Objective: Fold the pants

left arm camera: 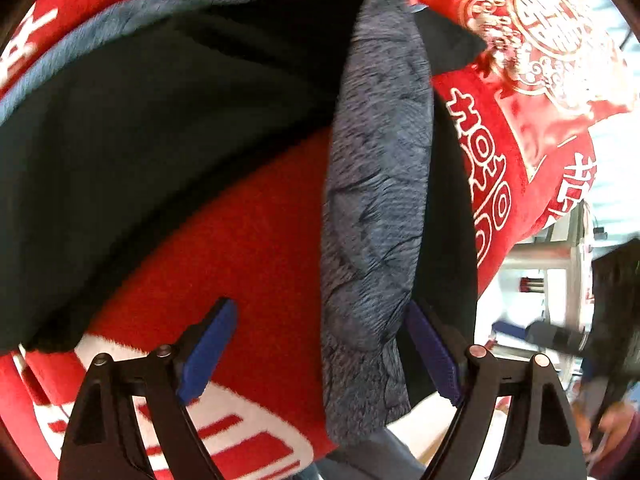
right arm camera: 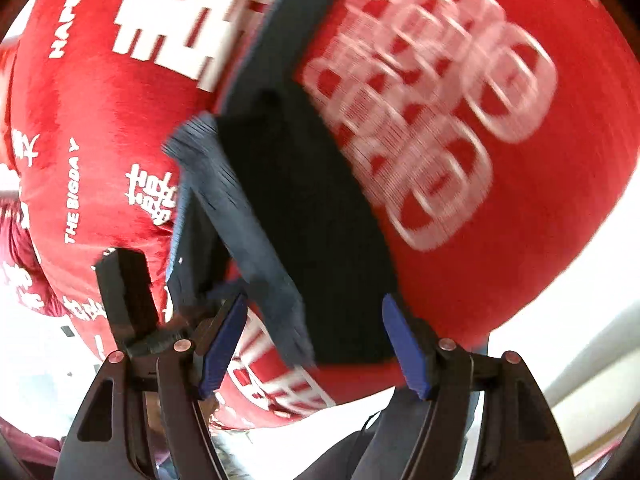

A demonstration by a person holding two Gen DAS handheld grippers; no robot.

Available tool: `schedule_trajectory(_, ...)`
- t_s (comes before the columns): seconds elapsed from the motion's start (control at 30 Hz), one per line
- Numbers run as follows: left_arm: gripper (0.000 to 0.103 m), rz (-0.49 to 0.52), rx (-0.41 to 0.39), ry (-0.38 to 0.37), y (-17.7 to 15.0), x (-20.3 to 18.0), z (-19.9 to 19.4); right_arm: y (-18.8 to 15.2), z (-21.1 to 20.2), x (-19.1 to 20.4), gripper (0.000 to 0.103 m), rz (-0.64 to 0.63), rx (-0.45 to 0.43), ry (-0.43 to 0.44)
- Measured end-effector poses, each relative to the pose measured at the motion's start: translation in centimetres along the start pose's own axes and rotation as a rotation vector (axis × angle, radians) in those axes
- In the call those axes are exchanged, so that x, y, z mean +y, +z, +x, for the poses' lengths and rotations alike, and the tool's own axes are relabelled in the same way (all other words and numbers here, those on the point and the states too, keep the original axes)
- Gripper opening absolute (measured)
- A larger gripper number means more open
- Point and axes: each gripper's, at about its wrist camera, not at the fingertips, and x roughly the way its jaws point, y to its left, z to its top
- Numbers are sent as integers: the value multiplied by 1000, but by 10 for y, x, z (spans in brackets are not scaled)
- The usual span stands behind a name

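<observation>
The pants are dark, with a black outside (left arm camera: 132, 152) and a grey-blue fleece lining (left arm camera: 376, 200). They lie on a red blanket (left arm camera: 248, 264) with white characters. In the left wrist view my left gripper (left arm camera: 320, 356) is open; a fleece edge of the pants hangs between its blue pads (left arm camera: 208, 352), closer to the right pad. In the right wrist view my right gripper (right arm camera: 312, 348) is open, with a black and grey-blue strip of the pants (right arm camera: 304, 216) lying between its pads (right arm camera: 404, 348). This view is motion-blurred.
A red pillow (left arm camera: 532, 80) with gold and white ornament lies at the blanket's far right. Beyond the blanket's edge (right arm camera: 500, 320) is bright floor and room clutter (left arm camera: 560, 300). A black block (right arm camera: 128, 292) sticks up left of the right gripper.
</observation>
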Motion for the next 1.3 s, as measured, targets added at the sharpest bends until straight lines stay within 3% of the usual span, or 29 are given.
schedule_trajectory(0.07, 84, 5, 11, -39, 4, -4, 2, -18, 0, -16, 74, 43, -2, 19)
schedule_trajectory(0.1, 72, -1, 16, -61, 5, -3, 2, -26, 0, -21, 74, 56, -3, 25)
schedule_trajectory(0.13, 52, -7, 32, -105, 7, -6, 4, -32, 1, -24, 74, 65, -3, 32)
schedule_trajectory(0.2, 39, -20, 65, -157, 11, -5, 7, -43, 1, -32, 74, 96, 1, 65)
schedule_trajectory(0.4, 37, -80, 46, -325, 19, -18, -11, -59, 16, -42, 74, 180, 11, 272)
schedule_trajectory(0.53, 37, -90, 47, -358, 28, -24, -17, -63, 49, -46, 74, 253, 12, 408)
schedule_trajectory(0.7, 37, -121, 65, -341, 29, -20, -16, -57, 65, -42, 74, 310, -39, 583)
schedule_trajectory(0.73, 37, -120, 65, -333, 33, -24, -14, -56, 67, -42, 72, 327, -37, 612)
schedule_trajectory(0.8, 37, -104, 45, -295, 37, -26, -21, -53, 65, -41, 36, 336, -20, 604)
schedule_trajectory(0.9, 37, -56, -22, -175, 45, -31, -38, -36, 42, -30, 19, 274, -7, 541)
schedule_trajectory(0.97, 38, -15, -69, -101, 51, -34, -54, -17, 14, -21, 18, 212, -33, 509)
schedule_trajectory(1.0, 43, 5, -100, -55, 54, -33, -64, -6, 2, -17, 18, 186, -44, 494)
schedule_trajectory(1.03, 58, 18, -122, -18, 57, -32, -72, 9, -12, -12, 18, 156, -55, 480)
schedule_trajectory(1.07, 64, 24, -166, 43, 61, -27, -83, 28, -25, -8, 18, 128, -65, 466)
schedule_trajectory(1.13, 66, 24, -214, 104, 68, -19, -94, 68, -46, 1, 18, 75, -78, 432)
schedule_trajectory(1.3, 66, -94, -223, 250, 96, 24, -94, 183, -72, 27, 18, -18, -78, 343)
